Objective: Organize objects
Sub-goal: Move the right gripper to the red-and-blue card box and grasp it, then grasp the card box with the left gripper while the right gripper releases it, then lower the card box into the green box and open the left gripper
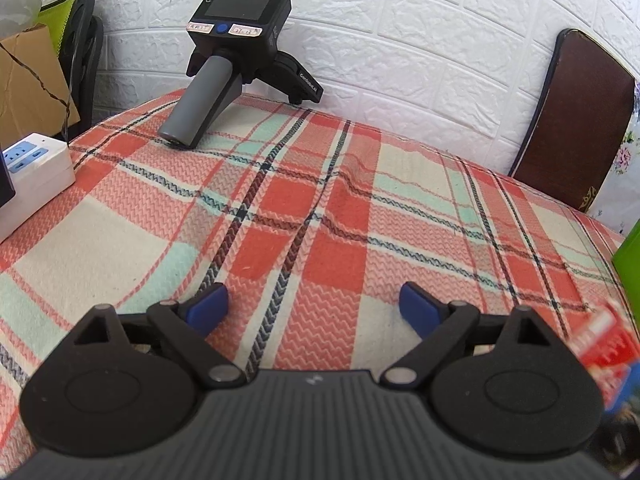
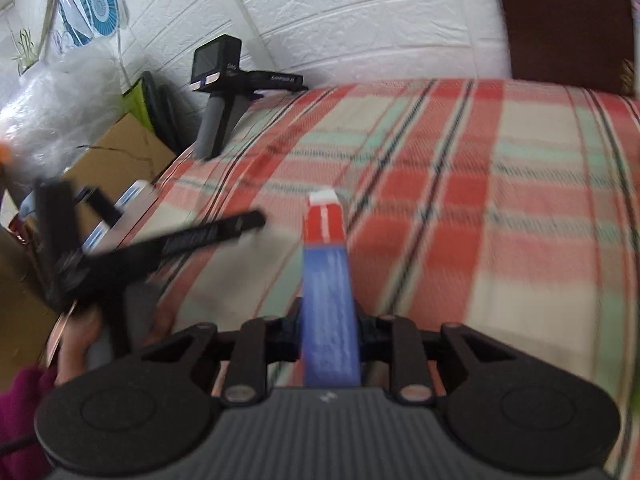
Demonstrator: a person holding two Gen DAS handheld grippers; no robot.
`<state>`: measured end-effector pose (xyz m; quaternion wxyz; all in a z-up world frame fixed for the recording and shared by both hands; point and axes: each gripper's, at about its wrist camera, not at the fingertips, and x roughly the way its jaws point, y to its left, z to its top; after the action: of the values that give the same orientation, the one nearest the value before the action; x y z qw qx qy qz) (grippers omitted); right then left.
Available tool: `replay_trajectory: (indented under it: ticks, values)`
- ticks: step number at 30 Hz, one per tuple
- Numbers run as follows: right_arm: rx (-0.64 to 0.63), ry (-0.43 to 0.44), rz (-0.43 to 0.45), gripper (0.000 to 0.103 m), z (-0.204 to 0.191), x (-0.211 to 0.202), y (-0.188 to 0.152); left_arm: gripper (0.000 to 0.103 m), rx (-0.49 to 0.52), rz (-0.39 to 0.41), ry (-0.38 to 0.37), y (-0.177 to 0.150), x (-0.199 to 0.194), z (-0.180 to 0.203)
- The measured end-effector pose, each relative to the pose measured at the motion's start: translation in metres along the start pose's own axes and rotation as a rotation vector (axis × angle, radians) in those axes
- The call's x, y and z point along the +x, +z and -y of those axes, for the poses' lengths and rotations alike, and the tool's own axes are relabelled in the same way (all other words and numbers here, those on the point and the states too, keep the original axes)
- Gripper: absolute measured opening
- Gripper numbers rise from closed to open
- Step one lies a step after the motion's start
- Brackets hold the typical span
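Jaws of the right gripper (image 2: 329,332) pinch a flat red-and-blue box (image 2: 326,280) edge-on, the pack standing between them and reaching forward over the plaid cloth (image 2: 500,208). Jaws of the left gripper (image 1: 314,308) stand wide apart with nothing between them, low over the same cloth.

The right wrist view is smeared, so the carry looks quick. In the left wrist view the box (image 1: 604,348) shows only as a blur at the right edge, beside that gripper.

To do this step well, I would slow the sweep before set-down: a thin pack held by its narrow sides can swing or slip in the pinch. Keep it level and clear of the cloth, which has a raised fold (image 1: 352,184) near the middle that could catch a corner. Where it belongs I cannot tell; a green thing (image 1: 630,264) at the right edge may be a container, but too little shows.

The left gripper, seen from the right wrist view as black arms (image 2: 160,240) with a hand (image 2: 80,336) under them, lies close to the path, so the box should pass well apart from it. Release only once the pack rests flat, so it doesn't topple.
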<state>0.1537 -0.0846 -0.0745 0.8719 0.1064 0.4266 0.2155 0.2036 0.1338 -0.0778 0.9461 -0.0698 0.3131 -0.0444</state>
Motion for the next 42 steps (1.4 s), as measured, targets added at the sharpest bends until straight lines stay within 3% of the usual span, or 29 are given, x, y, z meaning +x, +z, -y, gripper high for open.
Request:
replay_trajectory:
  ticks: [1, 3, 4, 6, 8, 10, 13, 15, 18, 22, 23, 24, 25, 26, 27, 29, 32, 36, 39, 42]
  values:
    - [0.001, -0.014, 0.014, 0.048, 0.001, -0.013, -0.013, 0.095, 0.001, -0.002, 0.005, 0.000, 0.000, 0.000]
    - [-0.027, -0.126, 0.067, 0.086, -0.002, -0.034, -0.034, 0.097, 0.006, -0.005, 0.015, 0.000, 0.000, 0.001]
    - [-0.074, -0.230, 0.102, 0.090, -0.008, -0.046, -0.045, 0.097, 0.008, -0.008, 0.017, 0.000, 0.000, 0.001]
    - [-0.194, -0.359, 0.176, 0.090, -0.021, -0.066, -0.065, 0.097, 0.009, -0.023, 0.021, 0.001, -0.002, 0.001]
    - [-0.285, -0.398, 0.212, 0.091, -0.032, -0.081, -0.082, 0.096, -0.004, -0.045, 0.040, 0.001, -0.009, 0.002]
    - [-0.351, -0.414, 0.237, 0.093, -0.039, -0.087, -0.095, 0.095, -0.060, -0.055, 0.008, -0.004, -0.025, 0.002]
    - [-0.390, -0.403, 0.243, 0.093, -0.045, -0.082, -0.099, 0.094, -0.081, -0.050, -0.079, -0.008, -0.055, 0.017]
    - [-0.395, -0.394, 0.245, 0.092, -0.048, -0.076, -0.092, 0.089, -0.101, -0.086, -0.192, -0.008, -0.070, 0.030]
    - [-0.412, -0.382, 0.256, 0.093, -0.046, -0.069, -0.083, 0.088, -0.040, -0.126, -0.266, -0.012, -0.085, 0.061]
    - [-0.357, -0.322, 0.194, 0.092, -0.027, -0.048, -0.063, 0.080, -0.030, -0.267, -0.358, -0.022, -0.071, 0.091]
    - [-0.335, -0.319, 0.180, 0.086, -0.022, -0.042, -0.060, 0.079, -0.012, -0.292, -0.340, -0.026, -0.065, 0.098]
    - [-0.311, -0.305, 0.156, 0.063, -0.016, -0.036, -0.058, 0.078, 0.014, -0.295, -0.316, -0.031, -0.060, 0.104]
    - [-0.277, -0.269, 0.124, 0.063, -0.010, -0.030, -0.057, 0.077, 0.048, -0.254, -0.303, -0.033, -0.062, 0.109]
    - [-0.244, -0.246, 0.154, 0.062, -0.006, -0.031, -0.058, 0.069, 0.082, -0.236, -0.288, -0.035, -0.062, 0.114]
    - [-0.238, -0.239, 0.151, 0.061, -0.006, -0.031, -0.059, 0.051, 0.093, -0.226, -0.308, -0.035, -0.063, 0.117]
    - [-0.249, -0.261, 0.176, 0.060, -0.013, -0.035, -0.064, 0.046, 0.065, -0.242, -0.348, -0.029, -0.065, 0.117]
    - [-0.242, -0.290, 0.280, 0.060, -0.017, -0.057, -0.068, 0.046, 0.074, -0.183, -0.392, -0.011, -0.082, 0.131]
    - [-0.270, -0.406, 0.463, 0.060, -0.017, -0.099, -0.063, 0.046, 0.189, -0.061, -0.473, 0.012, -0.108, 0.180]
    - [-0.237, -0.498, 0.534, 0.060, 0.004, -0.123, -0.058, 0.046, 0.260, -0.059, -0.543, 0.019, -0.103, 0.225]
    - [-0.156, -0.547, 0.546, 0.060, 0.042, -0.136, -0.053, 0.047, 0.326, -0.076, -0.580, 0.014, -0.087, 0.270]
